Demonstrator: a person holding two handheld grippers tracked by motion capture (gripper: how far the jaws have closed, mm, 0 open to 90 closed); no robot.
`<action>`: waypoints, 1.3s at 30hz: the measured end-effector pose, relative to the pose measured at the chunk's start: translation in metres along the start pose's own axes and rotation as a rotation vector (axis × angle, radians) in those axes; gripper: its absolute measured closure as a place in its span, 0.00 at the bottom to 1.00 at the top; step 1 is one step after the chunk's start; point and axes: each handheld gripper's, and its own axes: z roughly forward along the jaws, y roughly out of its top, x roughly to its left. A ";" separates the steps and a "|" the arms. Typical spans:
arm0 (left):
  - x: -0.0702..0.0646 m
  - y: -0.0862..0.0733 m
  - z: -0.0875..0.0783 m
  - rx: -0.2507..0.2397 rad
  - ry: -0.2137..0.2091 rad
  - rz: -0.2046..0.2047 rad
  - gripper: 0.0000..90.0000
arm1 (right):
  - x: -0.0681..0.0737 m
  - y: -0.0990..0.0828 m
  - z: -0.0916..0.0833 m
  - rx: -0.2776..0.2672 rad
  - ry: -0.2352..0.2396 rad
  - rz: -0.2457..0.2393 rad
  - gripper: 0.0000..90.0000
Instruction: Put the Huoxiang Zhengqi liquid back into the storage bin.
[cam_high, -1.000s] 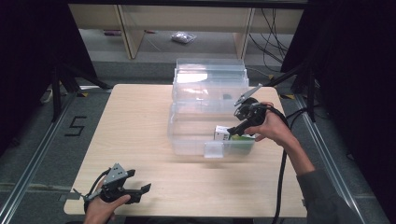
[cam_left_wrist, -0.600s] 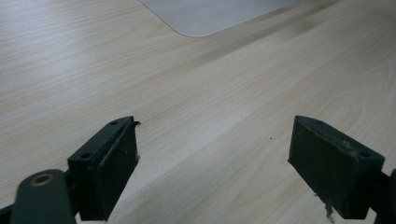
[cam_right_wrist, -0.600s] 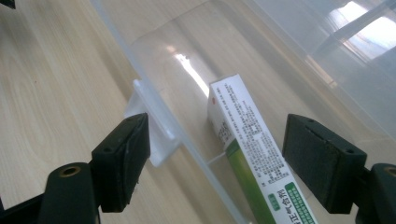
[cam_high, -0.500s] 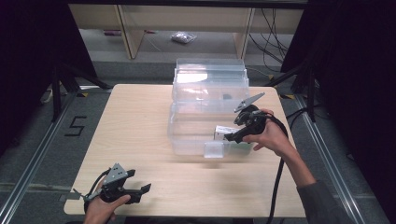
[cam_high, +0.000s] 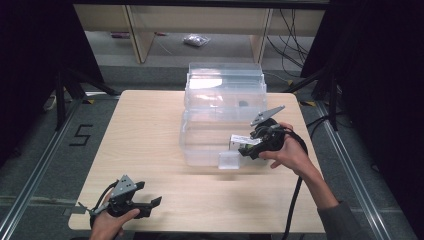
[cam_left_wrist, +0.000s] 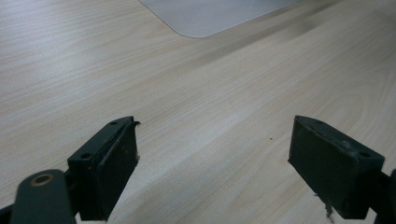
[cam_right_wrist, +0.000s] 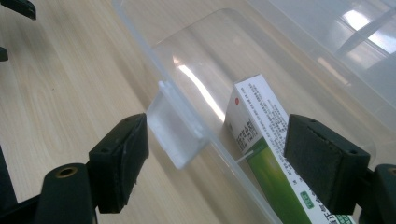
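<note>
The right gripper (cam_right_wrist: 217, 158), jaws just opening and apart, straddles the clear plastic bin's (cam_high: 210, 150) near wall; the white-green carton (cam_right_wrist: 261, 154) inside runs toward lower right. The left gripper (cam_high: 150, 204) gapes empty, lower left.

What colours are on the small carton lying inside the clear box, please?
The carton is white with green, plus a red mark; the right gripper view shows it best.

One clear plastic box (cam_high: 210, 135), one medicine carton (cam_right_wrist: 266, 154), two grippers, one table (cam_high: 150, 130).

Pale wooden table (cam_high: 150, 130), grey floor (cam_high: 45, 150) marked with a black 5 (cam_high: 81, 135), wooden shelf legs (cam_high: 136, 30) behind, small plastic bag (cam_high: 196, 40), black cables (cam_high: 290, 30)
</note>
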 end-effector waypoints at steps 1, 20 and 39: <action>0.000 0.000 0.000 0.000 0.001 0.001 0.17 | 0.002 -0.001 0.000 0.006 -0.008 0.017 0.25; 0.000 0.000 0.000 0.000 0.001 -0.001 0.16 | 0.015 -0.013 -0.002 -0.032 0.008 -0.006 0.25; 0.000 0.000 0.000 -0.003 0.000 -0.002 0.17 | 0.031 -0.024 0.003 -0.064 0.011 -0.035 0.24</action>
